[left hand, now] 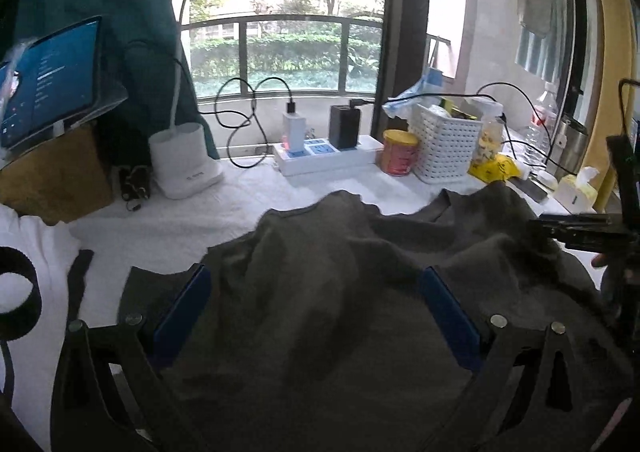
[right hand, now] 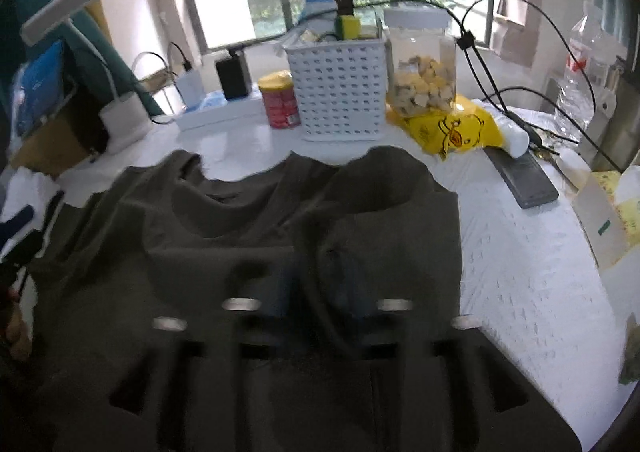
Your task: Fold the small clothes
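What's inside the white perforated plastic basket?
Above the white perforated plastic basket's rim: a yellow-and-green sponge-like block and a blue-and-white packet. Everything lower is hidden by its walls.

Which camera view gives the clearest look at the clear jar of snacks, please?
The right wrist view: the jar stands near and whole beside the white basket. In the left wrist view the jar is far, small and partly hidden behind the basket.

Dark olive-grey knit garment (left hand: 344,292); white textured desk cover (right hand: 520,252); white perforated plastic basket (right hand: 340,92); red can, yellow lid (right hand: 280,100); yellow duck-print bag (right hand: 452,132).
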Available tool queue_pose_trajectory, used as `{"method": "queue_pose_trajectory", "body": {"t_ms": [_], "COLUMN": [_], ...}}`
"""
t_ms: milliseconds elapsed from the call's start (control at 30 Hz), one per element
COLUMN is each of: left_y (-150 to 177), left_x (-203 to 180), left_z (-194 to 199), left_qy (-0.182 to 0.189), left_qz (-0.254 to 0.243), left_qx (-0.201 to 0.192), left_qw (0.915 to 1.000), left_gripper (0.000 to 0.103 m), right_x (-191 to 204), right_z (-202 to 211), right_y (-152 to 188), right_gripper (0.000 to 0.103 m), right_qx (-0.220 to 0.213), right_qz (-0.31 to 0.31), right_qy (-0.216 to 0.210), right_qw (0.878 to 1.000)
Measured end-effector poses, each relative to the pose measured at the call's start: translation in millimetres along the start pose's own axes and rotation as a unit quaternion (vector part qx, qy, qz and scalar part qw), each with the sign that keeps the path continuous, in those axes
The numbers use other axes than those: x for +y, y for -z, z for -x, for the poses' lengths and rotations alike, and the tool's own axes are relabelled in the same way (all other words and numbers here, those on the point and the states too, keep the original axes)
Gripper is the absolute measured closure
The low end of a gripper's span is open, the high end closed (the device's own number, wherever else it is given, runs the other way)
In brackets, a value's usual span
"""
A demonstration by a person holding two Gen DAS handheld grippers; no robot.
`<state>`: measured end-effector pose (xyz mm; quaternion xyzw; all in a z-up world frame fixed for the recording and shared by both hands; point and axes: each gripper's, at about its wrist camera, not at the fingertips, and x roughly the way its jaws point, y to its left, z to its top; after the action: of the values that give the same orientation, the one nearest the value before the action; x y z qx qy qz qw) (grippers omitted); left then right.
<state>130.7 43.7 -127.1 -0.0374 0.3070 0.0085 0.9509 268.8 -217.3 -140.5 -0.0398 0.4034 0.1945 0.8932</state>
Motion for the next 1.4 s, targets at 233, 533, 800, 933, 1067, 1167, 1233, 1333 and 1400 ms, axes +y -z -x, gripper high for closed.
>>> {"method": "queue_pose_trajectory", "body": {"t_ms": [233,533,800,933,1067,1167,1233,1333,1400], "left_y": [1,8,7,12,14,14,14,17,20], "left_x": [-24,-59,-66,-68,-65,-61,-57,-50,-44], "left_z": [6,13,18,20,23,25,25,28,30], "left_qy": [0.010,0.017,0.006,-0.004,-0.009,-0.009,-0.009,-0.009,-0.007], "left_qz": [-0.014,-0.054,-0.058,-0.063,-0.058,-0.055,-0.050,-0.045,-0.043], "left_qx": [0.001,0.009,0.010,0.013,0.016,0.015,0.016,0.016,0.018], "left_qw": [0.9999,0.9984,0.9983,0.9979,0.9981,0.9983,0.9986,0.9988,0.9989], "left_gripper": [0.001,0.001,0.001,0.001,0.001,0.001,0.001,0.001,0.001], "right_x": [-23,-55,-90,-76,-60,-42,-27,-8,0], "right_z": [44,41,31,36,58,64,60,47,39], "right_y": [21,73,87,83,77,74,79,89,95], "right_gripper": [0.037,0.037,0.075,0.091,0.092,0.092,0.092,0.092,0.092], "right_qx": [-0.023,0.014,0.013,-0.011,-0.060,-0.062,-0.045,-0.012,0.011], "right_qz": [-0.014,-0.038,-0.107,-0.081,-0.044,-0.007,0.014,0.040,0.047], "right_qy": [0.018,0.055,0.008,0.006,-0.013,-0.028,-0.036,-0.036,-0.034], "right_qw": [0.999,0.998,0.994,0.997,0.997,0.998,0.998,0.998,0.998]}}
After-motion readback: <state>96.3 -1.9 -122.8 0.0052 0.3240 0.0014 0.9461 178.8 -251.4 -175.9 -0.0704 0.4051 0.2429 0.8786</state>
